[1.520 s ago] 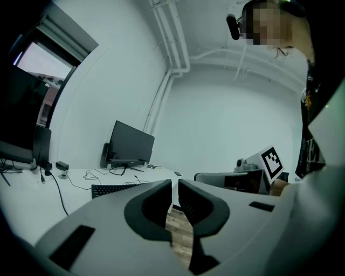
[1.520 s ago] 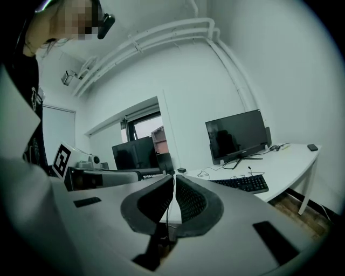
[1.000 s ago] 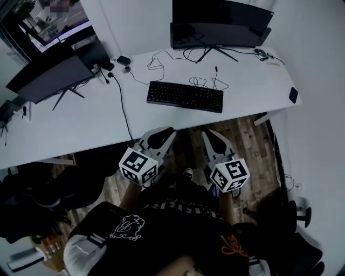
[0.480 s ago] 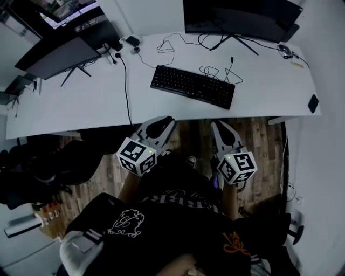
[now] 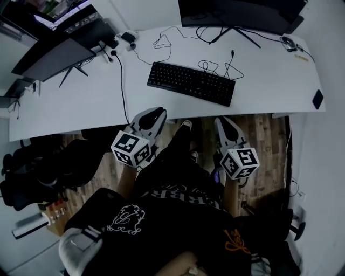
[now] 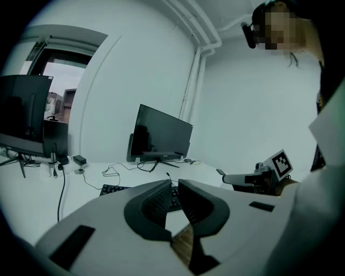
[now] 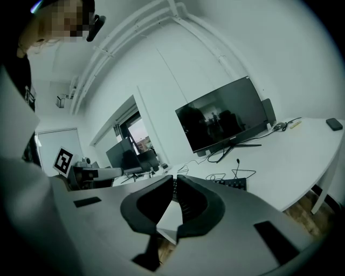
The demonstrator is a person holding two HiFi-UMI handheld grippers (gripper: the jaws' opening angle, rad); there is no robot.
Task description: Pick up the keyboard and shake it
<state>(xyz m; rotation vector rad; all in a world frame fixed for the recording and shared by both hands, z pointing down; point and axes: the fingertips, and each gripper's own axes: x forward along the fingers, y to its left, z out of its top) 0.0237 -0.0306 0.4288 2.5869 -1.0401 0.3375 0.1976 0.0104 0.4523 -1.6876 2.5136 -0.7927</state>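
black keyboard (image 5: 191, 83) lies flat on the white desk (image 5: 81, 105), slightly angled.

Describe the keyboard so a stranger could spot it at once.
On the long white desk, look before the wide monitor at its back edge. The keyboard lies there: a black slab of keys, far longer than the small black box at right.

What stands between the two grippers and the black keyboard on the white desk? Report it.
Nothing visible. The left gripper and right gripper, both shut and empty, hang short of the white desk's near edge; the black keyboard lies just beyond, bare desktop before it. Thin black cables loop behind it only.
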